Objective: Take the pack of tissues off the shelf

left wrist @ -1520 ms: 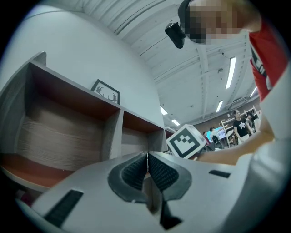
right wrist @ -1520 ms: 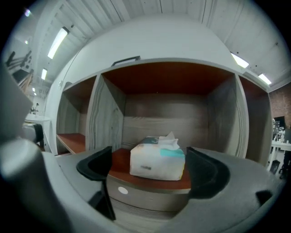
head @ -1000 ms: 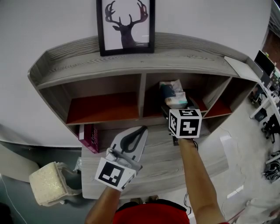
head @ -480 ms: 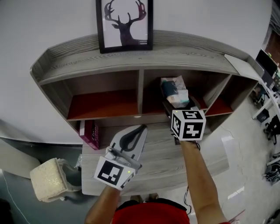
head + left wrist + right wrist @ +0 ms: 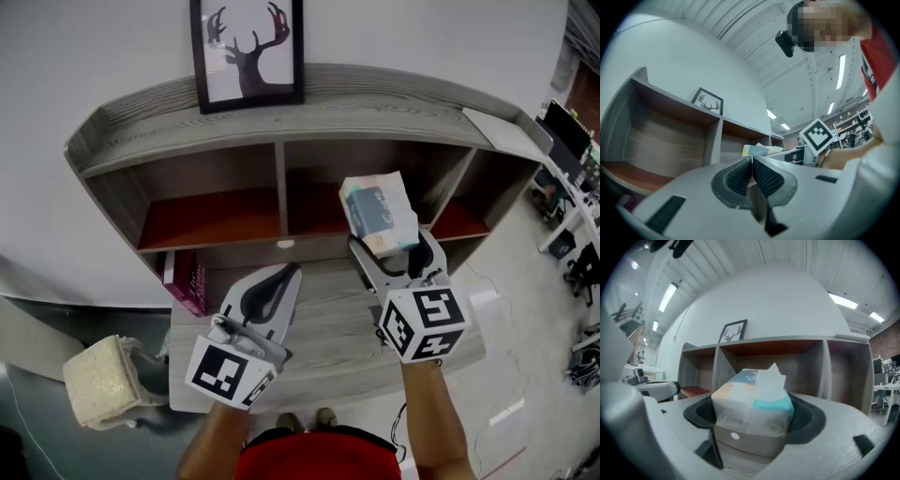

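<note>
- Currently the right gripper is clamped on the pack of tissues: both pads press on its sides near its close end, and the jaws stand fairly wide because the pack is broad.
- Seen from that gripper, the pack runs straight ahead, its long axis in line with the jaws. A loose tissue pokes from the top of the far end.
- Beyond the pack's far end is the middle compartment of the shelf. In the right gripper view the pack looks clear of that opening, so the lift-out seems mostly done.
- Below and just behind the right gripper lies the lower board. Any set-down would likely mean drawing back toward the person and lowering.
- To the left of the right gripper, well apart from the pack, the left gripper hovers over the same board. Its jaws are closed together on nothing.
- The right gripper alone has the pack, and the left is no nearer than a bystander.
</note>
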Action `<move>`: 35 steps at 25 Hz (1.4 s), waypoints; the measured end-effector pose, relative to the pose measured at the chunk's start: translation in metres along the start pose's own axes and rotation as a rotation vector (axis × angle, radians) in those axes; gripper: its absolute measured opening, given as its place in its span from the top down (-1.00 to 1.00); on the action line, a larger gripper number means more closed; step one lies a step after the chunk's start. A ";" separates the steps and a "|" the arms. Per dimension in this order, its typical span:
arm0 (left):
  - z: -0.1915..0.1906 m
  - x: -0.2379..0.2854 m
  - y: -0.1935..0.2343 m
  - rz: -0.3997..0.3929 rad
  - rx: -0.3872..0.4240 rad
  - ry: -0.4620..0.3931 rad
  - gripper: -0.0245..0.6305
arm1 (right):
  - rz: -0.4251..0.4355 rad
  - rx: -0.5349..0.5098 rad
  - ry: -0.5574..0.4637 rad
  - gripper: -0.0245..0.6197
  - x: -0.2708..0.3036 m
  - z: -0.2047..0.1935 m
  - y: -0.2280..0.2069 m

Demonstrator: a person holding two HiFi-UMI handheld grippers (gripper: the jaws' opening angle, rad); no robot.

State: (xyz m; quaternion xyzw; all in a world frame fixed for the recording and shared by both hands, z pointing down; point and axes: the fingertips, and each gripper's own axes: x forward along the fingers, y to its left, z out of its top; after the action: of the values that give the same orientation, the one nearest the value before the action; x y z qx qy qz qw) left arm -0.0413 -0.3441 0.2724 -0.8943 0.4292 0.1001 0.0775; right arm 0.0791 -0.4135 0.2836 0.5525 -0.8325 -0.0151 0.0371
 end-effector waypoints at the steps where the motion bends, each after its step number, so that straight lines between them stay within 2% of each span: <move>1: 0.003 -0.001 -0.003 0.000 0.002 -0.004 0.89 | 0.005 0.006 -0.015 -0.35 -0.011 0.003 0.001; 6: 0.014 -0.009 -0.016 0.003 0.017 -0.017 0.89 | 0.013 0.026 -0.073 -0.35 -0.059 0.008 0.002; 15: 0.024 -0.021 -0.036 0.000 0.033 -0.020 0.89 | 0.012 0.081 -0.134 -0.35 -0.121 -0.010 -0.005; 24: 0.021 -0.014 -0.053 -0.037 0.044 -0.008 0.89 | 0.052 0.037 -0.177 -0.33 -0.131 -0.005 0.002; 28: 0.019 -0.012 -0.054 -0.037 0.041 -0.005 0.89 | 0.051 -0.001 -0.169 -0.30 -0.132 -0.006 0.004; 35: 0.018 -0.010 -0.057 -0.039 0.037 -0.006 0.89 | 0.057 -0.006 -0.165 -0.30 -0.131 -0.007 0.004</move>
State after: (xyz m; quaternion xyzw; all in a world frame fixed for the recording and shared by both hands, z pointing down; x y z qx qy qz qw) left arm -0.0053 -0.2975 0.2608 -0.9005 0.4134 0.0932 0.0973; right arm 0.1262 -0.2913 0.2853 0.5256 -0.8480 -0.0618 -0.0297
